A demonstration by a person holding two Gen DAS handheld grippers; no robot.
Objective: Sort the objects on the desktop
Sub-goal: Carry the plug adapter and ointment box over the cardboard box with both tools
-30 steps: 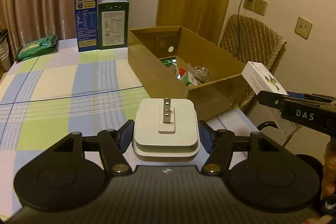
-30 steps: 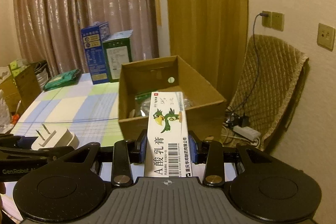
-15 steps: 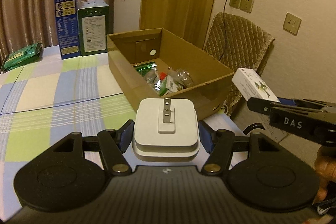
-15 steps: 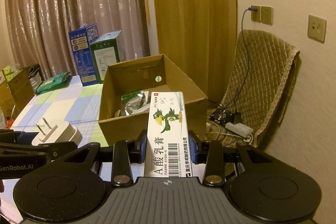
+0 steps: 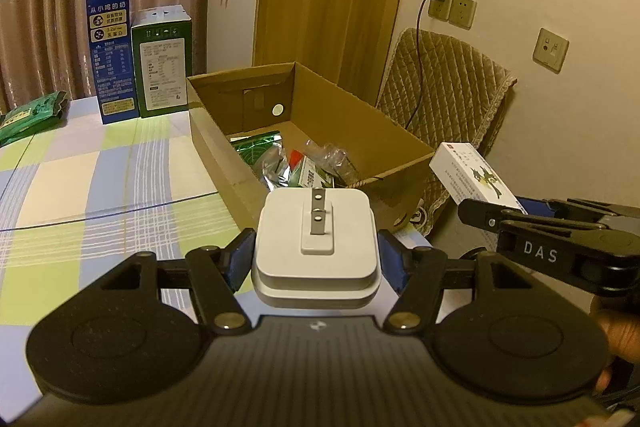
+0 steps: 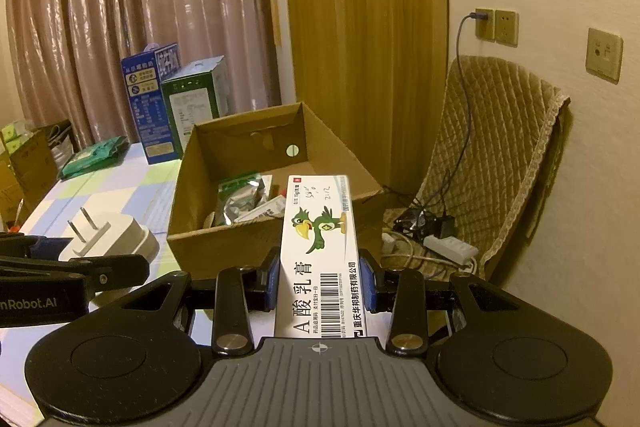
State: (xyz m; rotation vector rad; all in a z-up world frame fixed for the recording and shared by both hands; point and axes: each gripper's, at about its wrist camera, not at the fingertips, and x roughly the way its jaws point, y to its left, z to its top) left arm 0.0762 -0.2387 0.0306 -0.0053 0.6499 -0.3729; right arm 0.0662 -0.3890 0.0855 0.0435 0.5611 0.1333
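Note:
My left gripper (image 5: 316, 261) is shut on a white power adapter (image 5: 316, 239), its two metal prongs facing up. The same white power adapter (image 6: 114, 237) shows at the left of the right wrist view. My right gripper (image 6: 320, 277) is shut on a long white ointment box (image 6: 320, 251) printed with a green bird; that ointment box (image 5: 474, 177) also juts in at the right of the left wrist view. Both are held in the air just short of the near wall of an open cardboard box (image 5: 404, 147), which holds several packets. The cardboard box (image 6: 188, 163) sits at the table's right end.
A blue carton (image 5: 112, 55) and a green carton (image 5: 164, 61) stand upright behind the cardboard box on the checked tablecloth (image 5: 100, 179). A green packet (image 5: 32, 115) lies far left. Beyond the table edge are a quilted chair (image 6: 496, 147), a power strip (image 6: 448, 249) with cables, and wall sockets (image 6: 496, 27).
Both grippers have carried their loads a little closer to the cardboard box, which now looms larger in both views. Neither grip has changed.

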